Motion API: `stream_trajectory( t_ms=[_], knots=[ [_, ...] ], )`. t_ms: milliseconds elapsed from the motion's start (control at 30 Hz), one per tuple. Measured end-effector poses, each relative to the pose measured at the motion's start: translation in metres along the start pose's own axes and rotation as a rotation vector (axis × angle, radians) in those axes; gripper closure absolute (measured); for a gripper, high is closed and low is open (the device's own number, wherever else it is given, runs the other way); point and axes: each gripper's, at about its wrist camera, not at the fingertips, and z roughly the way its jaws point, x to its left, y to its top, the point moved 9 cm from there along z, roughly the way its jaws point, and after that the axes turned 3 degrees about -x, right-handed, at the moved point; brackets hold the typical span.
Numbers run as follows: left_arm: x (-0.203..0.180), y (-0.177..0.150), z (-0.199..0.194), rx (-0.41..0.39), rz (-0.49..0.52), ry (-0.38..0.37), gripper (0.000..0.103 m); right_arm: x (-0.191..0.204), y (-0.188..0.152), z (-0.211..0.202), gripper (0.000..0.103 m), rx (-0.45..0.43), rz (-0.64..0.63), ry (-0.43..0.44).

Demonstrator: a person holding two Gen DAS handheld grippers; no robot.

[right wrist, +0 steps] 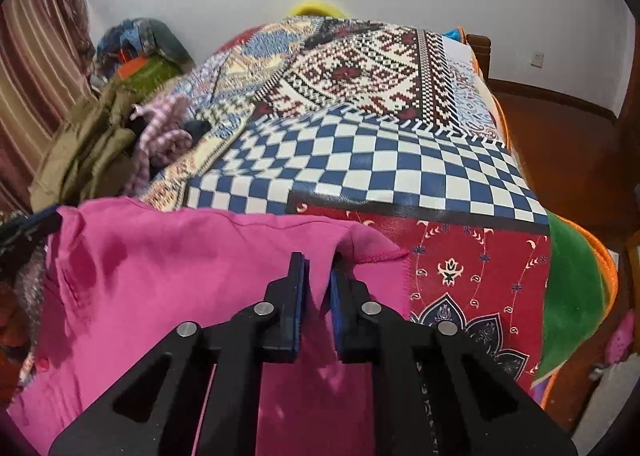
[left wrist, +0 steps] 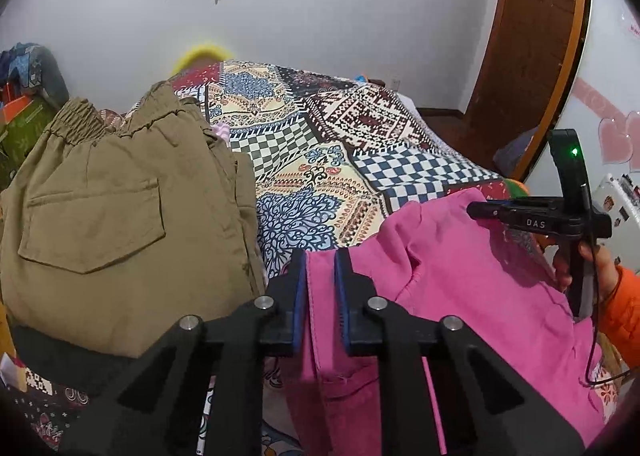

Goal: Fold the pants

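Note:
Pink pants [left wrist: 480, 276] lie on the patterned bedspread [left wrist: 320, 160] at the near edge of the bed. My left gripper [left wrist: 321, 256] is shut on a fold of the pink fabric at its left end. My right gripper [right wrist: 318, 260] is shut on the pink pants [right wrist: 180, 268] near their right edge. The right gripper also shows in the left wrist view [left wrist: 476, 210], held in a hand with an orange sleeve. The left gripper's tip shows at the left edge of the right wrist view [right wrist: 40, 224].
Folded khaki pants [left wrist: 112, 216] sit on a dark garment at the bed's left. A pink checked cloth [right wrist: 160, 132] lies behind them. A wooden door [left wrist: 532, 36] stands at the right, a striped curtain [right wrist: 36, 68] at the left. The bed's right edge [right wrist: 576, 288] drops off to the floor.

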Motion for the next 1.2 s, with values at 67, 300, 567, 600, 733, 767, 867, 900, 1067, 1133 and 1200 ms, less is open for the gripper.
stream_trajectory(
  t_ms=[67, 300, 567, 600, 733, 767, 867, 900, 1067, 1133, 1200],
  knots=[
    [0.001, 0.001, -0.004, -0.013, 0.006, 0.014, 0.090, 0.000, 0.003, -0.006, 0.094, -0.033, -0.011, -0.017],
    [0.011, 0.008, -0.015, -0.030, 0.028, 0.069, 0.092, -0.019, 0.020, -0.031, 0.095, -0.115, -0.033, -0.175],
    [0.016, 0.003, -0.013, -0.012, 0.009, 0.085, 0.081, -0.035, 0.012, -0.038, 0.095, -0.091, 0.002, -0.160],
    [0.015, 0.002, -0.014, -0.009, 0.017, 0.083, 0.077, -0.030, 0.008, -0.037, 0.095, -0.081, -0.015, -0.150],
    [0.011, -0.002, -0.019, -0.008, 0.018, 0.071, 0.043, -0.016, -0.006, -0.035, 0.089, -0.045, -0.068, -0.122],
    [0.011, -0.004, -0.020, -0.008, 0.015, 0.065, 0.042, -0.014, -0.009, -0.034, 0.088, -0.037, -0.074, -0.116],
    [0.008, -0.012, -0.017, 0.024, 0.004, 0.021, 0.042, -0.011, -0.016, -0.030, 0.088, -0.017, -0.079, -0.102],
    [0.007, -0.014, -0.015, 0.033, 0.005, 0.012, 0.042, -0.012, -0.018, -0.028, 0.088, -0.006, -0.076, -0.095],
    [-0.011, -0.014, -0.006, 0.056, 0.015, -0.091, 0.042, -0.015, -0.028, -0.025, 0.085, 0.027, -0.056, -0.067],
    [-0.015, -0.010, 0.002, 0.073, -0.008, -0.136, 0.042, -0.013, -0.034, -0.022, 0.082, 0.044, -0.064, -0.057],
    [-0.017, -0.007, 0.010, 0.089, -0.027, -0.163, 0.042, -0.011, -0.038, -0.019, 0.080, 0.049, -0.089, -0.069]
  ],
)
